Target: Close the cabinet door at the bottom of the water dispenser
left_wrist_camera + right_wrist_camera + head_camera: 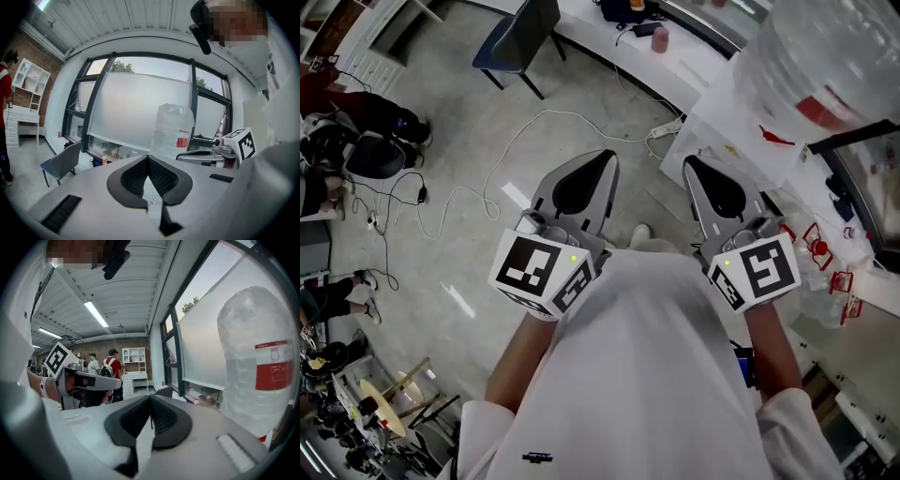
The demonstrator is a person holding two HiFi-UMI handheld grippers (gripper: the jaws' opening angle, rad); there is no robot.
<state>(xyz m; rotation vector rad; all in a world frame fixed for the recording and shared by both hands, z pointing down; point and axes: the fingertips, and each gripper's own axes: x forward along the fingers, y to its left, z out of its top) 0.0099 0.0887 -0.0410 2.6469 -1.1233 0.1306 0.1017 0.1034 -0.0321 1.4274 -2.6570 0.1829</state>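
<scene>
I hold both grippers side by side in front of my chest, roughly level. The left gripper (pixel 607 157) is shut with nothing in it; its pads meet at the tips (pixel 148 157). Empty as well, the right gripper (pixel 690 163) is shut, its pads pressed together (pixel 150 397). The water dispenser's white body (pixel 741 131) stands ahead at the right, with a large clear bottle (pixel 825 56) on top. That bottle (pixel 172 129) has a red label (pixel 273 366). The cabinet door at the dispenser's bottom is hidden in every view.
A dark chair (pixel 520 37) stands at the back by a long white counter (pixel 609 47). A power strip (pixel 666 129) with a white cable (pixel 516 141) lies on the grey floor. Small red-framed items (pixel 825 272) sit at the right. People (pixel 112 366) stand far off.
</scene>
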